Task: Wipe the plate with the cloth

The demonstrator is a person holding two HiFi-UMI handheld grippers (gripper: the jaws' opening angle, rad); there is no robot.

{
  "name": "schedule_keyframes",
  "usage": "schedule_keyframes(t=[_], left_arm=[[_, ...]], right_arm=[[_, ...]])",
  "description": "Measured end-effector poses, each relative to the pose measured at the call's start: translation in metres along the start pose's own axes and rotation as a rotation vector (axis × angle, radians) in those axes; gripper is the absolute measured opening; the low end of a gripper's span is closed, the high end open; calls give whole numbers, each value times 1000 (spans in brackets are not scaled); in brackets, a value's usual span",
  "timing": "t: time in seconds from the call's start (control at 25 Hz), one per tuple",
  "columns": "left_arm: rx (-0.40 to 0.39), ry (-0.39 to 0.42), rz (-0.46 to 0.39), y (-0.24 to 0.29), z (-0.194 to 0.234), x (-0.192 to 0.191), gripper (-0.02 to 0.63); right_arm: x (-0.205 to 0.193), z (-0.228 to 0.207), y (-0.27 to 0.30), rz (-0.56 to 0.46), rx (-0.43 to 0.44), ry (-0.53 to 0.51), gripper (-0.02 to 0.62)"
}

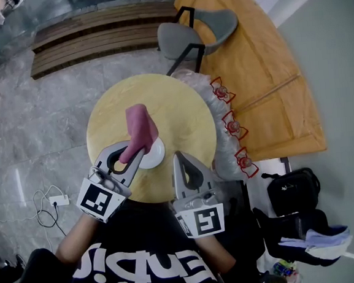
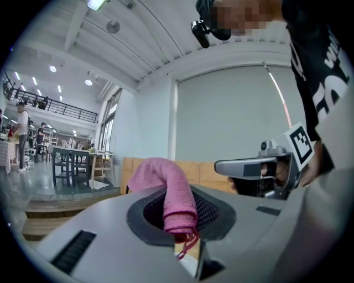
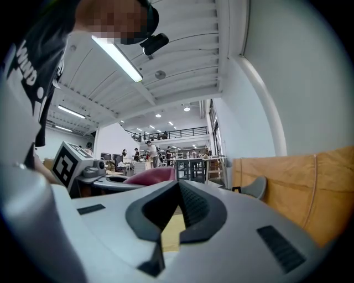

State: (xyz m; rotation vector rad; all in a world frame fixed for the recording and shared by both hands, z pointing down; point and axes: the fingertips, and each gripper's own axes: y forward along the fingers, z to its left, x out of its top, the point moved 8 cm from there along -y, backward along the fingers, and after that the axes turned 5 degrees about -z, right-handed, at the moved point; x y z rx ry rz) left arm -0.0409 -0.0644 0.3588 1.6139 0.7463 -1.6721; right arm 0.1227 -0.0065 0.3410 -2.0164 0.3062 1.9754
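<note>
A small white plate lies near the front of the round yellow table. My left gripper is shut on a pink cloth that stands up from its jaws and droops over the plate's left side. In the left gripper view the cloth curls up and over between the jaws of the left gripper. My right gripper is shut and holds nothing, just right of the plate at the table's front edge. In the right gripper view the right gripper has its jaws together, with the cloth to their left.
A grey chair stands behind the table. Clear plastic wrap with red tags hangs at the table's right edge. A black bag sits on the floor at right, a power strip with cables at left.
</note>
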Motion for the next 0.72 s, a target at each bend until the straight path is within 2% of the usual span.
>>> schedule_keyframes(t=[0.28, 0.72], left_arm=[[27, -13, -10, -1, 4, 1, 52], [45, 30, -10, -1, 2, 5, 52]], right_arm=[[-2, 1, 3, 1, 0, 4, 21], [-6, -6, 6, 17, 0, 18, 21]])
